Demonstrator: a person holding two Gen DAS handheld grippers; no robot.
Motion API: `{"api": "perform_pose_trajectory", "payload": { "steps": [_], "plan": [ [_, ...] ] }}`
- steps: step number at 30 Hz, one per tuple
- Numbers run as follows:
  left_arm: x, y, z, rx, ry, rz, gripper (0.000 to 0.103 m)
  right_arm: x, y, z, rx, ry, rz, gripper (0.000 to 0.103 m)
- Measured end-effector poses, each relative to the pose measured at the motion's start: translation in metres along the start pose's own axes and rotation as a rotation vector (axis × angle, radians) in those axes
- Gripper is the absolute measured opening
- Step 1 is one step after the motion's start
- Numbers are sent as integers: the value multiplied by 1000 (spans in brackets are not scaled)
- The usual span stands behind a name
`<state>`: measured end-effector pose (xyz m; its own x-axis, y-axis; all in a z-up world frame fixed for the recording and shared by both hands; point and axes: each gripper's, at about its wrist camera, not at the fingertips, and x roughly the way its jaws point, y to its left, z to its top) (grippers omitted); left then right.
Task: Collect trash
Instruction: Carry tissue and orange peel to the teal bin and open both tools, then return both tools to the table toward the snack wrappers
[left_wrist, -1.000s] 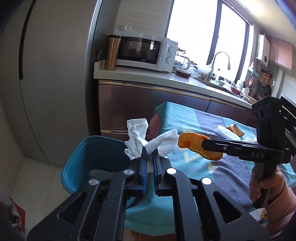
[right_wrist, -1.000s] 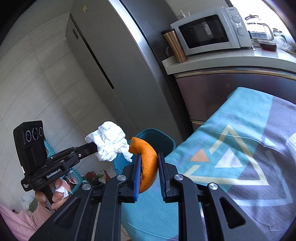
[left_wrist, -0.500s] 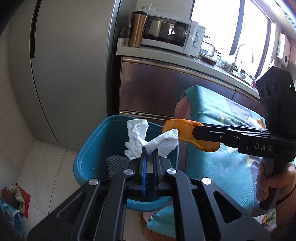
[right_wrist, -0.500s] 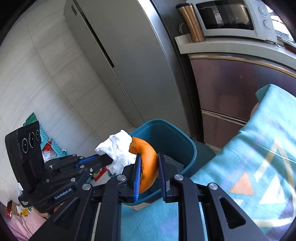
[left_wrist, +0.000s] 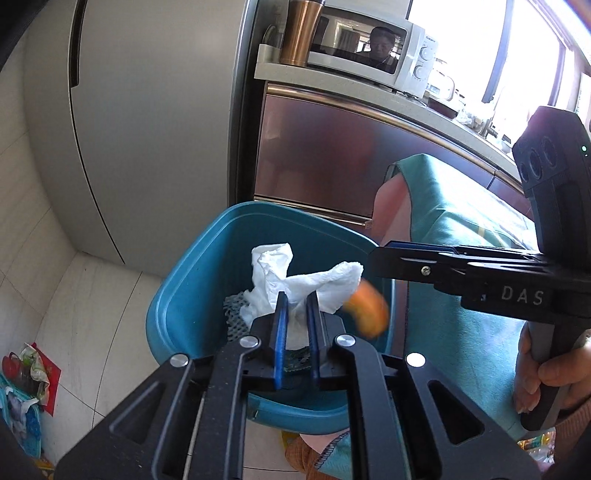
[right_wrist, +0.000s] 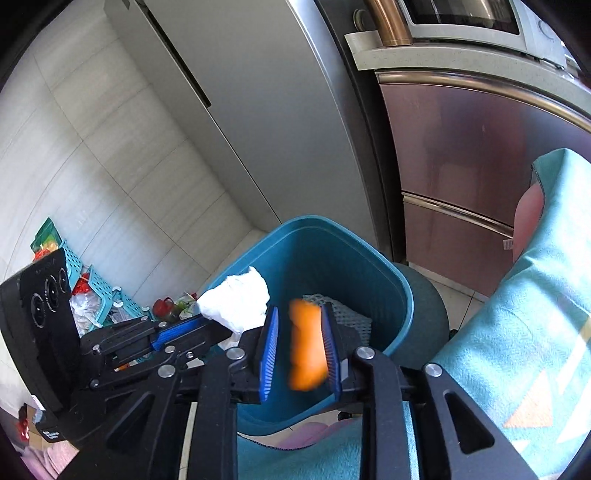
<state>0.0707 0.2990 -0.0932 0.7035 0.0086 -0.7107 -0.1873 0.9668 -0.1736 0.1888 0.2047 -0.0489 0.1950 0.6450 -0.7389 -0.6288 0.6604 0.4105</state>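
A blue trash bin (left_wrist: 177, 295) (right_wrist: 369, 258) stands on the floor below both grippers. My left gripper (left_wrist: 297, 299) (right_wrist: 199, 325) pinches a crumpled white tissue (left_wrist: 280, 273) (right_wrist: 236, 302) over the bin's mouth, and its jaws are starting to open. My right gripper (right_wrist: 299, 314) (left_wrist: 373, 258) reaches in from the right with its jaws opening. The orange peel (right_wrist: 304, 343) (left_wrist: 369, 310) is blurred and loose between the pads, dropping below the fingers into the bin. A white mesh net (left_wrist: 232, 314) (right_wrist: 347, 314) lies inside the bin.
A grey fridge (left_wrist: 155, 129) and a steel cabinet (left_wrist: 332, 155) with a microwave (left_wrist: 369, 51) stand behind the bin. The table under a teal cloth (right_wrist: 517, 332) borders the bin on the right. A basket with litter (right_wrist: 92, 295) sits on the floor at left.
Both grippers moved left and down from the table to over the bin. The right jaws widened and the orange peel slipped free and is falling. The tissue stays in the left jaws.
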Motion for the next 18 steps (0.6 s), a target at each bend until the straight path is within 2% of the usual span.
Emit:
{"api": "perform_pose_trajectory", "payload": {
  "steps": [2,6,13,18],
  "plan": [
    [4,0,0,-8,7,0,12,-1,-1,-1,3,-9,1,30],
    [9,0,-2,-12,18,0,19,-11,-6,-6,20,-34,18,30],
    [10,-8,-4,-5,16,2,19,-42,-15,-22,30,-76,37,31],
    [-3,-20,-2,15,-15,-22,21,-77,-20,-39,21,-131,27,32]
  ]
}}
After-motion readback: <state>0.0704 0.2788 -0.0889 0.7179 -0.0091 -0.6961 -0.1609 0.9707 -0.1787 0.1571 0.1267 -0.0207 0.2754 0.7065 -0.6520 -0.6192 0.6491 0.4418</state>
